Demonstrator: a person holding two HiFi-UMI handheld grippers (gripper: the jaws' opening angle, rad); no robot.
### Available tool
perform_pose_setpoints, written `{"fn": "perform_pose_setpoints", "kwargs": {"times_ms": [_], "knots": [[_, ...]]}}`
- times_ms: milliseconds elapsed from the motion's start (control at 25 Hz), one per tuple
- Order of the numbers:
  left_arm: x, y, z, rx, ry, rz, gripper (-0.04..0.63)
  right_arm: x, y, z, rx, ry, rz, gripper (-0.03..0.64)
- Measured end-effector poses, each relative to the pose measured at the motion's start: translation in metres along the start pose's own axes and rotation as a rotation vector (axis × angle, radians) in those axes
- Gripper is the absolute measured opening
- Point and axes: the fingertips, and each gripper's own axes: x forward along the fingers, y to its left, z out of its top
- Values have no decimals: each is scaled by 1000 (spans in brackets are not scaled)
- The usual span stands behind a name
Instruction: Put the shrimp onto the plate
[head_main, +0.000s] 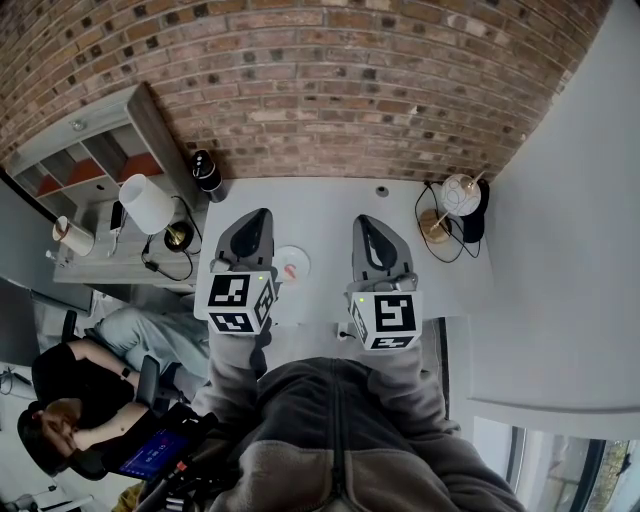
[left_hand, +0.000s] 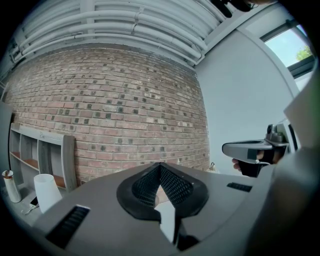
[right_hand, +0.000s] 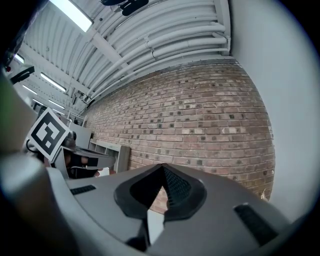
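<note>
Lying beside left gripper (head_main: 261, 215): plate (head_main: 291, 264)

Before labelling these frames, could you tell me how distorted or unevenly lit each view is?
Head view: fisheye bows the brick wall, light even. Left gripper view: dark vignette corners, bright window. Right gripper view: curved bricks, ceiling light glaring.

White table (head_main: 320, 210), far edge against brick wall. Small plate (head_main: 293, 262) near left. Black bottle (head_main: 207, 173) far left corner. White globe on wooden base (head_main: 452, 203) far right.
</note>
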Motion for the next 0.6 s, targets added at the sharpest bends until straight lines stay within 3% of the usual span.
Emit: {"fn": "perform_pose_setpoints", "kwargs": {"times_ms": [600], "knots": [[-4,3,-2,0,3,-13,5,-1,10,-3,10,1,9,2]]}}
